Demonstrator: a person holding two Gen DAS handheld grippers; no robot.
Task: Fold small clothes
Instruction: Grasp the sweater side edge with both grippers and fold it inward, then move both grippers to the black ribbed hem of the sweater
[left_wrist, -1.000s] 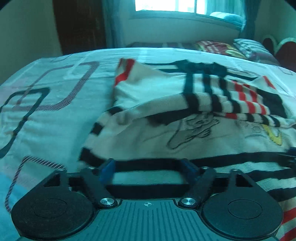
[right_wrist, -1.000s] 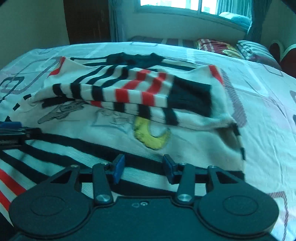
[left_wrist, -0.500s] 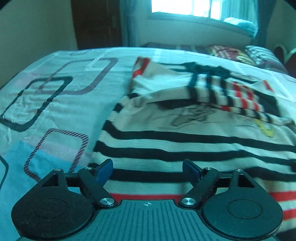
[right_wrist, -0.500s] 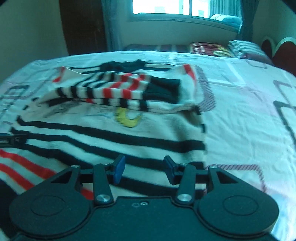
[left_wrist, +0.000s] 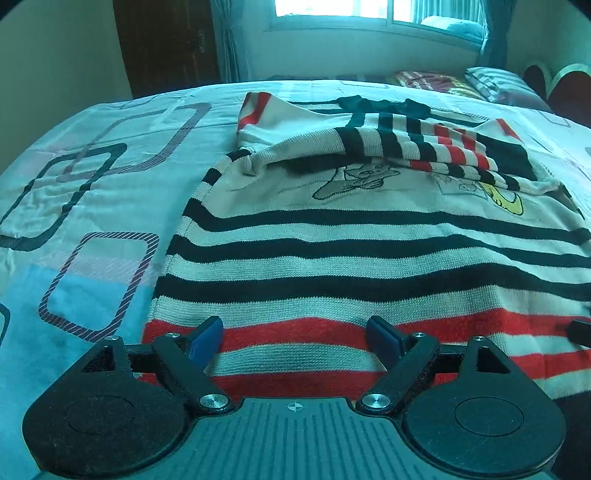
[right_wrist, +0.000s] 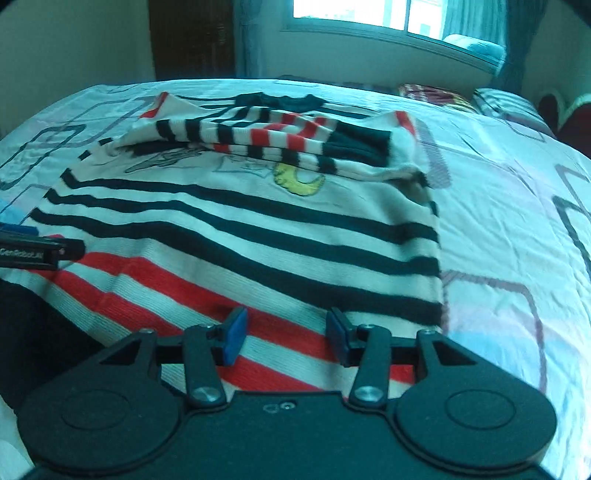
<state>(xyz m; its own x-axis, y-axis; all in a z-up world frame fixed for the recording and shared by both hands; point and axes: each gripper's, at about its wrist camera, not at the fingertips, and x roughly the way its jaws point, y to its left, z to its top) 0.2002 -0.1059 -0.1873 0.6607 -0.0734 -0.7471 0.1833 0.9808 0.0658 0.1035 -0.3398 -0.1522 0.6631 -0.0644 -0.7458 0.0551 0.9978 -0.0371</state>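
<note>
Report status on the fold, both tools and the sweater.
Left tool open, right tool open, both empty. Striped sweater flat on bed, sleeves folded across chest. Nothing in the way.

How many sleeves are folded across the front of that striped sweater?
2. One sleeve comes in from the sweater's left edge, its striped end reaching the right; the other, with a black cuff, folds in from the right edge. They overlap, so parts are hidden.

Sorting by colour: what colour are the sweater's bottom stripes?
Red stripes on cream, clearest in the left wrist view.
</note>
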